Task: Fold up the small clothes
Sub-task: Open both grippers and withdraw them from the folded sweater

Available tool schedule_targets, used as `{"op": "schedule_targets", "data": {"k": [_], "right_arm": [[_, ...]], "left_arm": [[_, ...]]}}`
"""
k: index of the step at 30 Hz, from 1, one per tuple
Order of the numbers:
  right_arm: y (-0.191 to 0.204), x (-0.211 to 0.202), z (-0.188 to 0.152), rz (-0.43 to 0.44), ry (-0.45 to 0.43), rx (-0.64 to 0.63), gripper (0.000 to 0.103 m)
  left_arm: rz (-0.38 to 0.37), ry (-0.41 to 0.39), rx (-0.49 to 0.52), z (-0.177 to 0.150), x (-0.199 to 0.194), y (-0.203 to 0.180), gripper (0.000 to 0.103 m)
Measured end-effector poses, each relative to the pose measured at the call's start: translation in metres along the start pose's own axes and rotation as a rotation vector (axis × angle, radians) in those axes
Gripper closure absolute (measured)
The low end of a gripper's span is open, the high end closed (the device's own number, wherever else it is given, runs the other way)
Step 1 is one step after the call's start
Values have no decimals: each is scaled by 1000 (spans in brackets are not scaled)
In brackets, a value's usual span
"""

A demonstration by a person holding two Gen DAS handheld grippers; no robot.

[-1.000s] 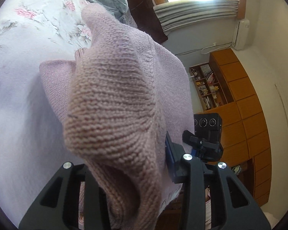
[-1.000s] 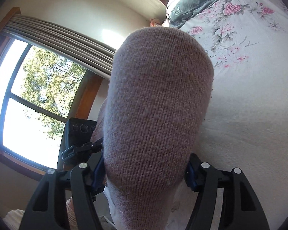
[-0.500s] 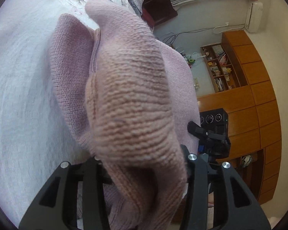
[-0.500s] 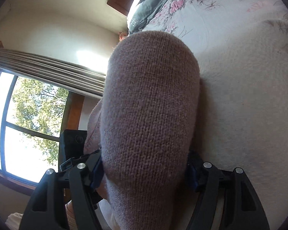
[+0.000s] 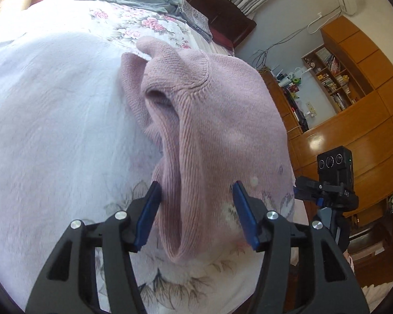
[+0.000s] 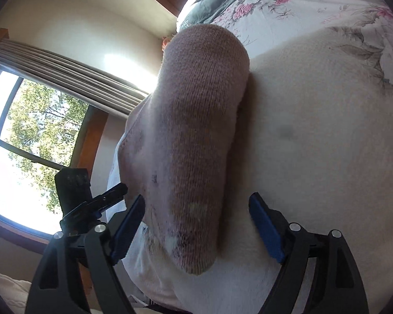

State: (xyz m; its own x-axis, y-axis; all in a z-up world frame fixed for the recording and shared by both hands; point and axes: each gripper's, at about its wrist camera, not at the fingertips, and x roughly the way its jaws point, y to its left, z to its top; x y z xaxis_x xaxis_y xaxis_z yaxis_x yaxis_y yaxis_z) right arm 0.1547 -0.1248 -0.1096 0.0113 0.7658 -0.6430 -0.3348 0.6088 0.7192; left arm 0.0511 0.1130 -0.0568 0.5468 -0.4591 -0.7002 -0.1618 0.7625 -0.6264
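sweater, pink knit, folded on bed: long axis runs up-frame from both your grippers. left gripper and right gripper jaws apart, straddling its near edge, equally close.

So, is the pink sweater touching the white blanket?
Touching. The left wrist view shows the pink sweater lying on the white blanket, its edge flat against it.

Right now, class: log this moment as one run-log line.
left gripper: open, straddling fold | right gripper: open | pink knit sweater: folded over, lying on white blanket | step: fold released
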Motion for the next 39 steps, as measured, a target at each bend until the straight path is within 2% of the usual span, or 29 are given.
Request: {"op": "schedule_targets", "data": {"k": [4,6,7,8,10,13,15,16,17,18,20,21,22,26,28,31,39], "right_arm": [[4,-3,-17,12,-7,-10,30],[11,-1,-24,14,4,-29,42],[16,5,-22,7,12,-44,53],[20,6,-23,-20,13,-62,62],[22,7,-29,-124,24,-81,68],[20,9,-34,-161,27,-65,71],[27,6,-40,-181,22,-79,69],[31,7,-38,-197,15,-88,63],[37,5,-39,-217,6,-100,52],[46,4,-41,-243,-2,-120,47],[61,1,-47,-324,-25,-156,19],[67,-1,-49,-367,-36,-164,14],[72,-2,-50,-404,-44,-169,9],[78,-11,-61,-501,-56,-160,4],[82,-9,-66,-527,-55,-159,4],[84,-14,-73,-537,-61,-172,4],[121,-31,-81,-605,-127,-247,4]], "left_arm": [[51,-13,-66,-23,-6,17,48],[68,-17,-101,-27,-4,22,48],[83,-21,-106,-35,-5,28,48],[99,-21,-102,-35,-4,28,48],[122,-20,-96,-38,-3,29,47],[140,-20,-98,-40,0,30,46],[162,-27,-95,-42,-3,27,46],[172,-30,-94,-44,-6,24,47],[183,-34,-91,-47,-11,21,47],[194,-39,-85,-51,-15,14,47],[230,-55,-66,-56,-26,6,42],[249,-69,-59,-58,-32,0,39],[269,-85,-55,-61,-40,-5,32],[342,-126,-46,-70,-64,-25,22],[375,-134,-28,-73,-72,-37,22],[409,-138,-6,-77,-81,-52,20],[473,-180,39,-87,-102,-83,17]]}}
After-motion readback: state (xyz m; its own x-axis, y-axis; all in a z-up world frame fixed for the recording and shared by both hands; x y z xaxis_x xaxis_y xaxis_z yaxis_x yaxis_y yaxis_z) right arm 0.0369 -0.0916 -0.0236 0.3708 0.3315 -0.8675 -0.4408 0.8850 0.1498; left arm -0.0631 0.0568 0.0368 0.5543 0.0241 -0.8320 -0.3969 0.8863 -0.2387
